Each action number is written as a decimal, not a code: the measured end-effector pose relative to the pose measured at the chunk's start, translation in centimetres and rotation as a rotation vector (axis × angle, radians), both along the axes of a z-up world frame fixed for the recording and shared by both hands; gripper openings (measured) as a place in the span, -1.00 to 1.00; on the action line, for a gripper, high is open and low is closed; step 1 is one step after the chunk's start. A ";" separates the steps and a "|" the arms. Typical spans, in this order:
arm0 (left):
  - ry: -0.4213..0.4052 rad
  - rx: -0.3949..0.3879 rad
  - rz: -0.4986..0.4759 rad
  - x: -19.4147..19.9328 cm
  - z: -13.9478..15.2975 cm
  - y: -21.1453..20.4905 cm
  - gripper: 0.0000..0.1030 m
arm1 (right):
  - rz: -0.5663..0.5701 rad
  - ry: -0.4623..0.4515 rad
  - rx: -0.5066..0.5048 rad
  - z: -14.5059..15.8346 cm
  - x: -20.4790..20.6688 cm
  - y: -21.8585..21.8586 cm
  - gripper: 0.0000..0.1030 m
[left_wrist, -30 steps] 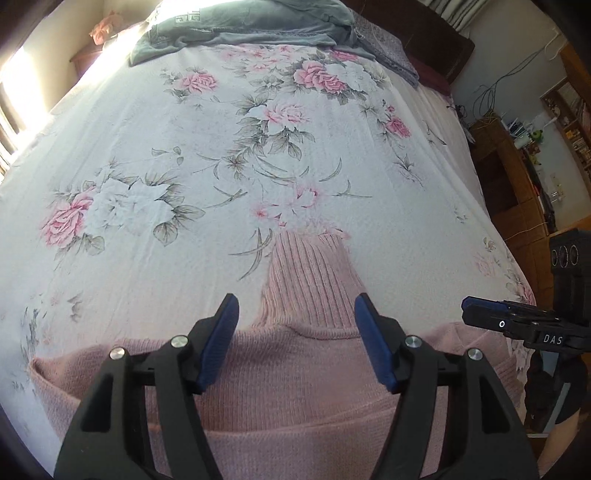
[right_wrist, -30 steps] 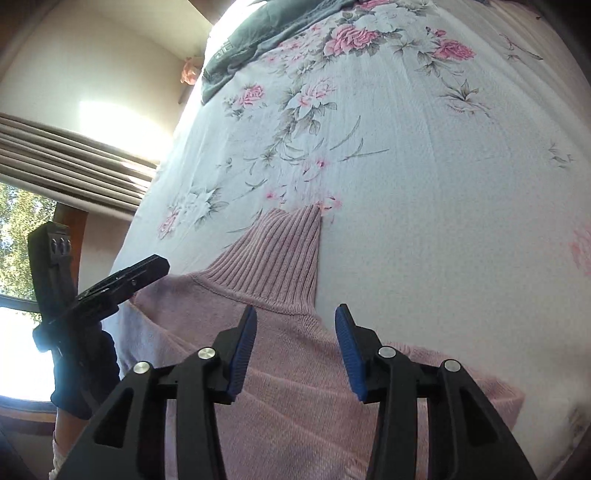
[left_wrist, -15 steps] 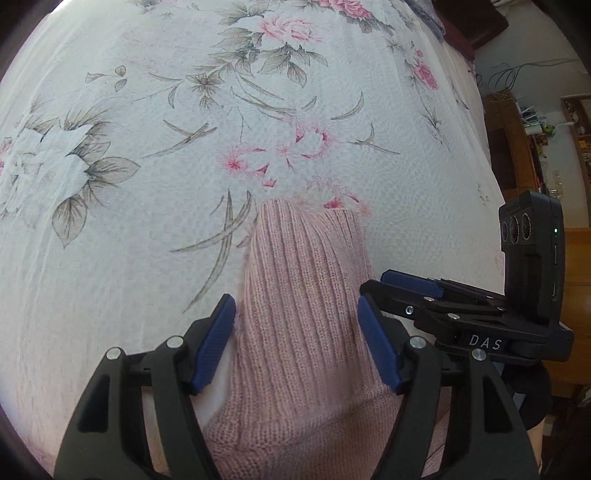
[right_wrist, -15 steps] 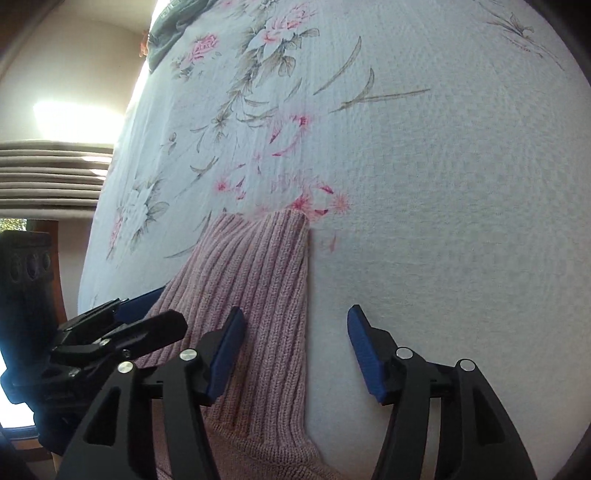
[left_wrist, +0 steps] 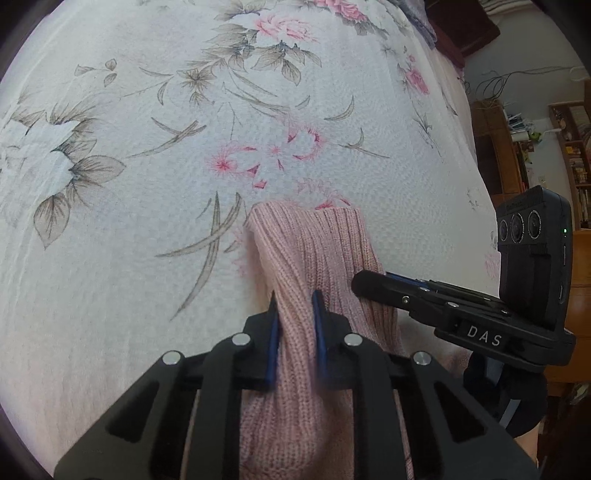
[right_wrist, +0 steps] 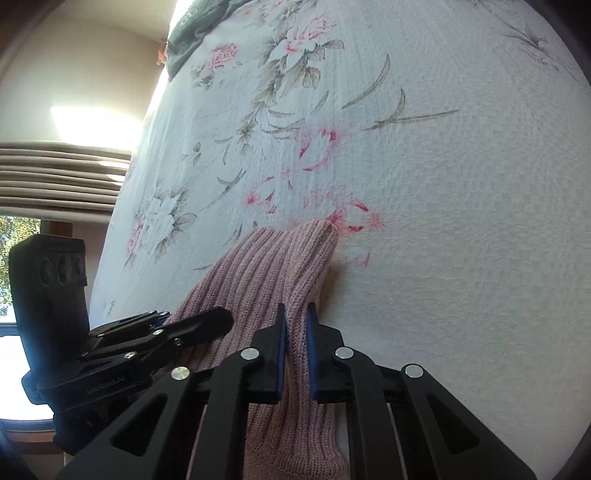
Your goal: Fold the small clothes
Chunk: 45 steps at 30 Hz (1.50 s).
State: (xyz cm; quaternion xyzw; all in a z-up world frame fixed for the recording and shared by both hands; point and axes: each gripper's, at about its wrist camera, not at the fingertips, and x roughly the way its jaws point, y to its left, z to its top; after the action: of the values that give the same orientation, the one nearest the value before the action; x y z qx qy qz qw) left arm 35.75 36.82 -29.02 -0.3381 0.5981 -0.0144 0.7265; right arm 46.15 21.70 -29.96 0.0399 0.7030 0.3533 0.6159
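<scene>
Both of your grippers have closed since half a second ago, when their jaws stood wide on either side of the ribbed collar. Your left gripper (left_wrist: 295,306) now pinches the left side of the collar (left_wrist: 314,251), with a raised ridge of knit bunched between its blue pads (left_wrist: 272,347). Your right gripper (right_wrist: 295,317) is clamped on the right edge of the same collar (right_wrist: 266,266), jaws narrow with a thin fold of fabric between them. Seen from the left wrist, the right gripper (left_wrist: 406,295) comes in from the right side, its tips on the collar just beside yours. Seen from the right wrist, the left gripper (right_wrist: 177,328) reaches in from the left onto the knit.

The pink sweater (left_wrist: 291,424) lies on the floral bedspread (left_wrist: 147,221), collar pointing away from you toward the head of the bed, the collar's far end resting flat on the cover. The sweater body runs out of view beneath both tools. A grey garment (right_wrist: 188,29) lies at the far end of the bed. Wooden shelves (left_wrist: 569,147) stand beside the bed on the right.
</scene>
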 end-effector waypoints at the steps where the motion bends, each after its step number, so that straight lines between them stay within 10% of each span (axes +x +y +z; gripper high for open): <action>1: -0.023 0.012 0.004 -0.2 0.7 0.0 -0.79 | -0.007 -0.012 0.020 0.8 0.0 -0.2 -0.83; 11: -0.357 0.073 -0.010 -5.5 11.8 -2.1 -0.81 | 0.027 -0.166 0.255 12.8 -3.8 -3.3 -0.84; 20: -0.641 0.202 -0.141 -17.6 18.8 -7.4 -0.72 | 0.196 -0.429 0.353 21.8 -16.1 -8.3 -0.84; 27: -0.584 0.309 -0.296 -25.5 13.8 -11.3 -0.48 | 0.326 -0.452 0.172 16.4 -25.1 -10.9 -0.76; 34: -0.518 0.261 -0.200 -29.7 11.8 -8.7 -0.40 | 0.253 -0.382 0.200 16.5 -25.4 -15.1 -0.69; 40: -0.579 0.310 -0.165 -27.4 15.7 -9.8 -0.14 | 0.176 -0.427 0.265 20.8 -22.8 -12.7 -0.68; 45: -0.503 0.369 -0.225 -25.1 14.3 -12.8 -0.11 | 0.224 -0.451 0.155 18.8 -23.5 -8.9 -0.68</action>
State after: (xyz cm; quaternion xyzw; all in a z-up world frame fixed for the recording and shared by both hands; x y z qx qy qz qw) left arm 10.62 24.02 -14.73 -0.1185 0.4261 -0.0690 0.8942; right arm 22.63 12.81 -11.20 -0.0711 0.5190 0.4720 0.7091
